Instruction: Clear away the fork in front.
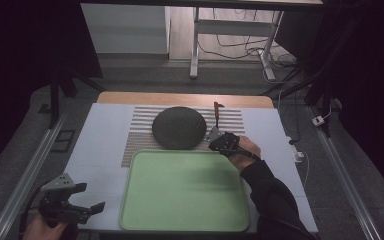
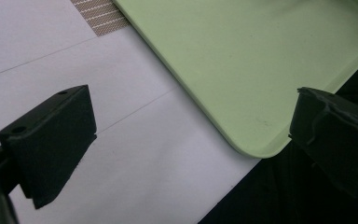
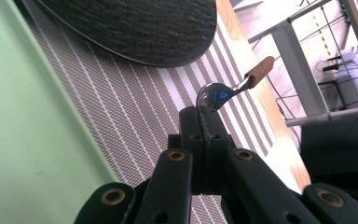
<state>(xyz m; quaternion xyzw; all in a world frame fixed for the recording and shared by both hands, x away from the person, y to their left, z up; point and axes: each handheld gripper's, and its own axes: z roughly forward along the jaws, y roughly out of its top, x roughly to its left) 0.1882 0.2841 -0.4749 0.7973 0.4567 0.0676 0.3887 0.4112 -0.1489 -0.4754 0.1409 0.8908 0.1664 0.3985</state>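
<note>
A metal spoon (image 1: pixel 216 118) with a brown wooden handle (image 3: pixel 259 71) is over the striped placemat (image 1: pixel 139 136), right of a dark round plate (image 1: pixel 178 127). My right gripper (image 1: pixel 216 138) is shut on the rim of the spoon's bowl (image 3: pixel 216 95), and the handle points away toward the table's far edge. The right gripper (image 3: pixel 204 122) sits just beyond the far right corner of the green tray (image 1: pixel 185 192). My left gripper (image 1: pixel 91 197) is open over the white table cover, left of the tray's near corner (image 2: pixel 256 140), with nothing between its fingers (image 2: pixel 56 135).
The tray (image 3: pixel 23 130) holds nothing and takes up the near middle of the table. The plate (image 3: pixel 140 23) overlaps the placemat (image 3: pixel 135 116) just behind it. A wooden table edge (image 1: pixel 185 98) runs along the far side, with desk legs and cables on the floor beyond.
</note>
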